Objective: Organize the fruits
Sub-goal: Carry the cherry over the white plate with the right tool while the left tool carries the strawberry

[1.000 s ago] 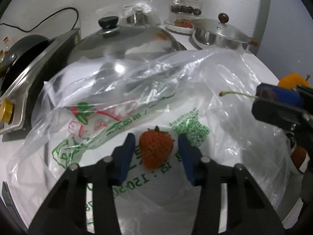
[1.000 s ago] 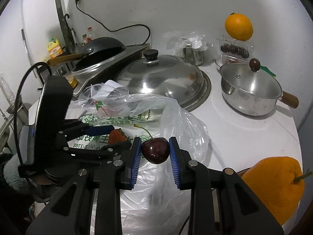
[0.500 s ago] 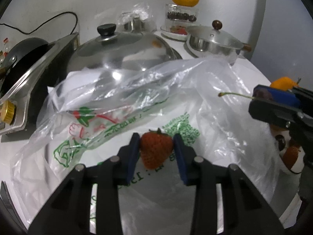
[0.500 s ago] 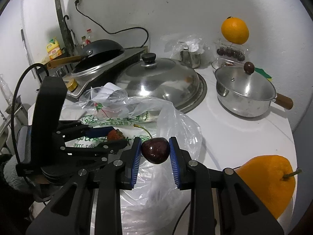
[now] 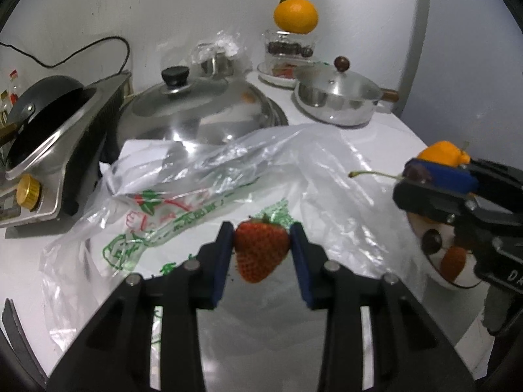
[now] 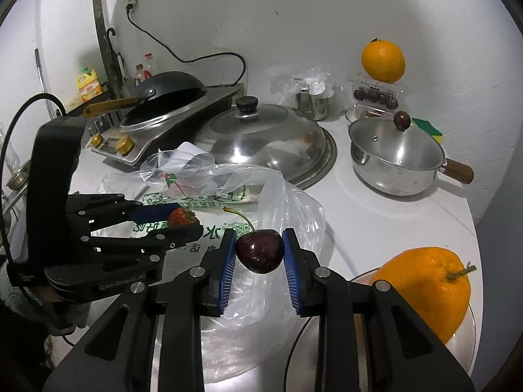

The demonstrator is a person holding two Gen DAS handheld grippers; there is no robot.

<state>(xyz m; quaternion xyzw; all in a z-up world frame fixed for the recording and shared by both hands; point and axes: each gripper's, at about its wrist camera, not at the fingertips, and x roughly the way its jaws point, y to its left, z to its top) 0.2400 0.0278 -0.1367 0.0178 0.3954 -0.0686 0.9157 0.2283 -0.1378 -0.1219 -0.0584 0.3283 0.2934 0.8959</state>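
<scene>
Left gripper (image 5: 261, 248) is clamped on a strawberry (image 5: 260, 251), its blue pads pressed against both flanks of the fruit. Right gripper (image 6: 260, 251) pinches a dark cherry (image 6: 260, 251) in the same manner. Both fruits hang clear above the printed plastic bag (image 5: 196, 196) spread on the white counter (image 6: 392, 215).

Step in hand, as judged: carry each fruit to its collecting dish. In the left wrist view a white plate (image 5: 457, 281) at 3 o'clock already holds a cherry, a strawberry and a large orange (image 6: 425, 287); it appears to be the likely destination.

Procedure notes:
- Hold pad pressure constant; both fruits are soft and will bruise or slip if squeezed harder.
- Keep the two grippers apart in transit; they are near each other, the right at 3 o'clock of the left.
- Clear the bag's raised folds at 12 o'clock before moving across.
- Lower fully before releasing.

Orientation: the strawberry's long axis runs roughly vertical, green calyx at 12 o'clock, tip at 6 o'clock. The cherry's stem (image 6: 240, 217) rises toward 11 o'clock in the right wrist view.
</scene>
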